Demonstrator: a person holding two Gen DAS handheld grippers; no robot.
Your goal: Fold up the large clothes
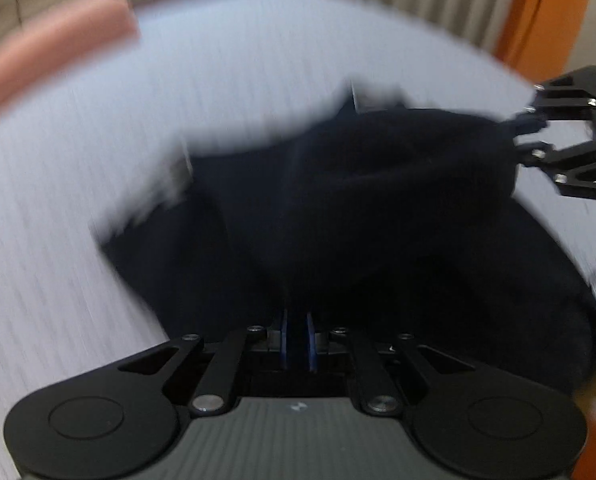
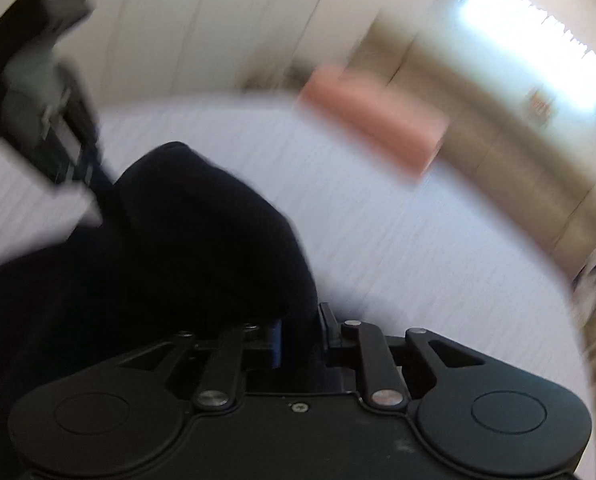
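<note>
Over the pale striped bed surface, both views are smeared, so fine detail of the cloth edges cannot be read.

Risks, as judged from this moment:
- Slip of the dark garment. Each gripper appears to hold only a narrow bite of fabric, and most of the cloth hangs slack between them. A quick pull could drag an edge out of one grip.
- Uneven fold. The fabric is bunched and creased toward 1 o'clock in the left wrist view. Laid down like this, it would likely crease rather than lie flat.
- Fouling on the pink object, which lies on the bed at 10 o'clock, well apart from the garment but possibly in the path of a wide sweep.

Finger state and garment position:
- Left gripper: blue pads nearly together, pinching dark cloth that rises from between them toward 12 o'clock.
- Right gripper: jaws narrow, with dark cloth between them; the garment spreads from there toward 9 and 10 o'clock.
- Seen from the left wrist, the right gripper sits at 2 o'clock, clamped on the garment's far edge.
</note>
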